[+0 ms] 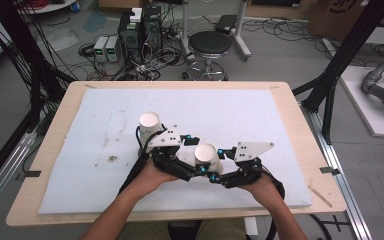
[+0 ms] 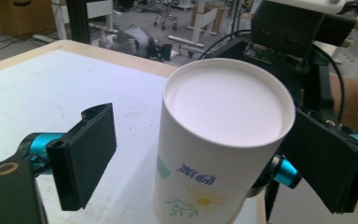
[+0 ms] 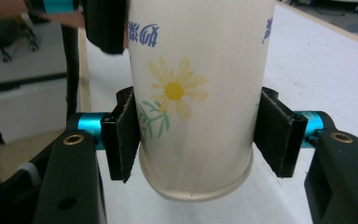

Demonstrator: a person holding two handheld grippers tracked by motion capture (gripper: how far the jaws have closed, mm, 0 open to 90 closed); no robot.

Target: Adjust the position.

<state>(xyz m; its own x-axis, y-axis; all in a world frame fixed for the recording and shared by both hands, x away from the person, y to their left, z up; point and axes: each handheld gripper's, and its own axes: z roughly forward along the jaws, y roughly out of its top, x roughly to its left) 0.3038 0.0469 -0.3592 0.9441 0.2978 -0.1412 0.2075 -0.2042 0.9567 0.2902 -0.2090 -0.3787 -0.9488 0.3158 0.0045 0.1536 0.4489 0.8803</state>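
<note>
Right gripper (image 3: pixel 193 140) clamped on an inverted white paper cup with a daisy print (image 3: pixel 193 98), frame centre; left gripper (image 2: pixel 205 154) spread around it — grasp done, stacking onto second inverted white paper cup (image 1: pixel 149 121), upper left, apparently pending.

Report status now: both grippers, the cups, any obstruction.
Right gripper shut on daisy cup, upside down. Left gripper open, jaws either side of that cup. Second cup upside down behind the left gripper, on the white mat. No obstruction.

Paper cup (image 3: pixel 196 98) matt, smooth; white mat (image 1: pixel 240 112) fuzzy, stained; table (image 1: pixel 300 120) pale wood.
</note>
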